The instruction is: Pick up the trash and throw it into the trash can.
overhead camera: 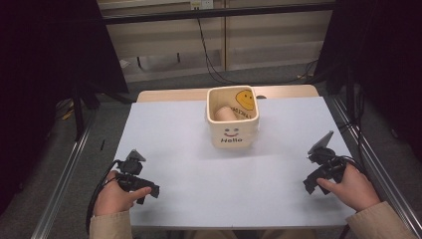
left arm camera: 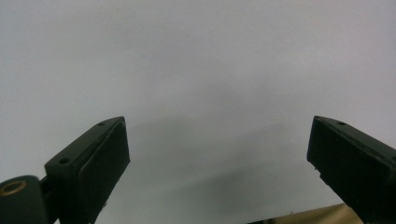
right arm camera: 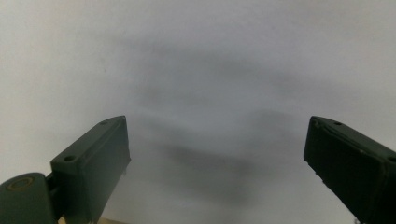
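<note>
High view: a cream basket holding a tan roll sits well ahead, between the left gripper and right gripper. Nothing looks begun.

Left gripper view: jaws wide apart, empty, over bare table.

Right gripper view: jaws likewise spread, holding nothing.

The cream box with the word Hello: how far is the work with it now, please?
The cream box stands in the middle of the table with a tan roll and something yellow with a smiley inside it. In hand: nothing. The left tongs and right tongs are open and empty, low over the sheet near the front corners, far from the box. Any handling of the box looks not yet begun.
</note>
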`<state>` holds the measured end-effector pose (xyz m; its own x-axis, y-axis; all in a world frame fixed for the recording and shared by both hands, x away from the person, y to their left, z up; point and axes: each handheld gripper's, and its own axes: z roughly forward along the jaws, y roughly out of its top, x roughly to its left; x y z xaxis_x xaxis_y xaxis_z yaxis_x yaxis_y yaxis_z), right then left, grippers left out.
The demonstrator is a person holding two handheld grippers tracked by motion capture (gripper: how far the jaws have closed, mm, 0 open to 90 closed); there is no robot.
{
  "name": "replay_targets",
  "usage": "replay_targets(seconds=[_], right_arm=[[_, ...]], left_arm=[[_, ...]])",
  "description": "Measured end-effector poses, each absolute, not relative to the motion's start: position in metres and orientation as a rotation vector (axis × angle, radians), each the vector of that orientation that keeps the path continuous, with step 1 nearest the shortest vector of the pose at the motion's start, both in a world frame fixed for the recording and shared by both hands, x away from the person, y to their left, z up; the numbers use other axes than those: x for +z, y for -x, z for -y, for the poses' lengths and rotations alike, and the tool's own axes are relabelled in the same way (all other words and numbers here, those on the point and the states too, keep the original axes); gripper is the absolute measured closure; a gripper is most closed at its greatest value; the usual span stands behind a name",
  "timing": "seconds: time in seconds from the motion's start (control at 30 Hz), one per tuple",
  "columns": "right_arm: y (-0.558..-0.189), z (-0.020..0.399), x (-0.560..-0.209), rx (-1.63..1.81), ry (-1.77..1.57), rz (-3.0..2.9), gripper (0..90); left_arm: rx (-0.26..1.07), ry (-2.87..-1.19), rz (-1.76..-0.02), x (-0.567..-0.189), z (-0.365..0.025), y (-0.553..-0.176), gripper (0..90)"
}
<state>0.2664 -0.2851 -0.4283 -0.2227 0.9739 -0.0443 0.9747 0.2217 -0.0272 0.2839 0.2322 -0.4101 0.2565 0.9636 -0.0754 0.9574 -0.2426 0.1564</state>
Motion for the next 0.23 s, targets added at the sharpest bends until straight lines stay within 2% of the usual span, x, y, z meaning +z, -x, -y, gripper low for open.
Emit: replay_targets(seconds=[0.23], right_arm=[[-0.2596, 0.2865, -0.4348, -0.087, -1.956, -2.449, 6.7]], left_arm=[[0.045, -2.348, -1.823, -0.4104, -0.2308, -0.2846, 5.6]])
